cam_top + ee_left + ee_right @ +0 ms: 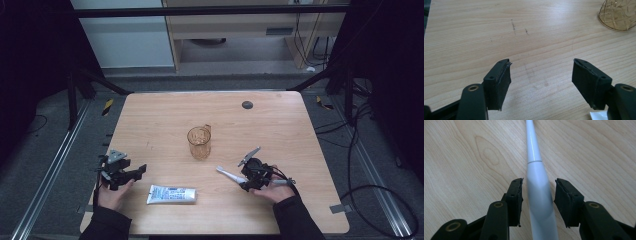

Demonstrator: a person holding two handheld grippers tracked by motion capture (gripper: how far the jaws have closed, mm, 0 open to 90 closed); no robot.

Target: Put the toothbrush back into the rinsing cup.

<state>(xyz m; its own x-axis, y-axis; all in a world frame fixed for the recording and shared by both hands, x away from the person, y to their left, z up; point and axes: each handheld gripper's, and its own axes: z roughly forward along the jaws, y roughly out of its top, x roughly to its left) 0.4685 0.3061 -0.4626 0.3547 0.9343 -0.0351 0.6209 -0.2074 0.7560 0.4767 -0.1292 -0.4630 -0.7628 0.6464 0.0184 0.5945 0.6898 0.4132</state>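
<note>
While the left gripper [141,170] waits near the table's left edge with its jaws spread wide over bare wood and nothing between them, the work falls to the other hand. Just right of it, toward the person, lies a flat white toothpaste tube with blue print [172,194], untouched. Farther back at mid-table stands an amber, faceted glass mug [199,142], upright and well apart from both tools. Right of the tube, the long white plastic toothbrush [231,174] lies flat on the light wooden table [280,120], its head pointing left. The right gripper [537,195] straddles its thick handle [539,195]: the jaws stand narrowed on either side, yet a slim gap shows at each pad, so the grip looks not yet made. To do this well, I judge, keep the handle centred, press both pads squarely, and lift level so the brush cannot roll or twist out.
</note>
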